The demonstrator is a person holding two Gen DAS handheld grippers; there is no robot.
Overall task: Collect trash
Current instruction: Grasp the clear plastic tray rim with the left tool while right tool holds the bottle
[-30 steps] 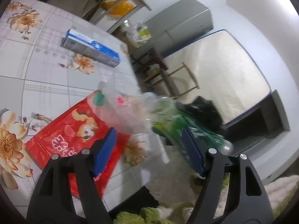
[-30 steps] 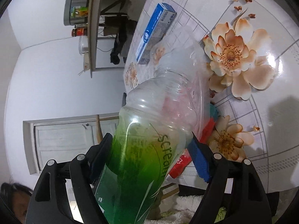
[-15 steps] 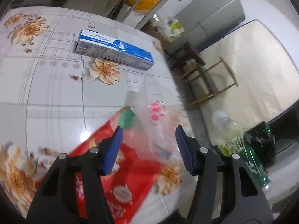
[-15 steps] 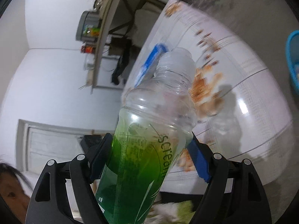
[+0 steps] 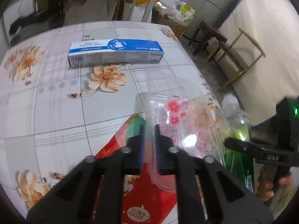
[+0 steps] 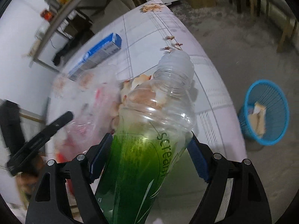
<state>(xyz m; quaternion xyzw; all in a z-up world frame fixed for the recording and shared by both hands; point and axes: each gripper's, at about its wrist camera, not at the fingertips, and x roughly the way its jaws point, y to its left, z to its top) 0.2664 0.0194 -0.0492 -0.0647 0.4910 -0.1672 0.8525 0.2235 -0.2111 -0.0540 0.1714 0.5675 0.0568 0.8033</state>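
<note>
My left gripper [image 5: 149, 128] is shut on the edge of a clear plastic container [image 5: 177, 112] with pink print, just above a red snack bag [image 5: 145, 201] on the flowered table [image 5: 56, 102]. A blue and white box [image 5: 115, 53] lies farther back on the table. My right gripper [image 6: 150, 137] is shut on a clear bottle with a green label [image 6: 168, 97], held tilted over the table's right edge. The bottle [image 5: 237, 123] also shows beside the container in the left wrist view. The container [image 6: 89, 112] looks blurred in the right wrist view.
A blue plastic basket [image 6: 265, 112] with some cardboard in it stands on the floor right of the table. Wooden stools [image 5: 233, 59] and a cardboard carton [image 5: 173, 24] stand beyond the table's far corner. A hand [image 5: 271, 188] grips the right tool.
The left jaws have closed from wide apart onto the clear container, and the gripper moved in over the table. The right gripper swung with the bottle, bringing the floor and blue basket into view.
</note>
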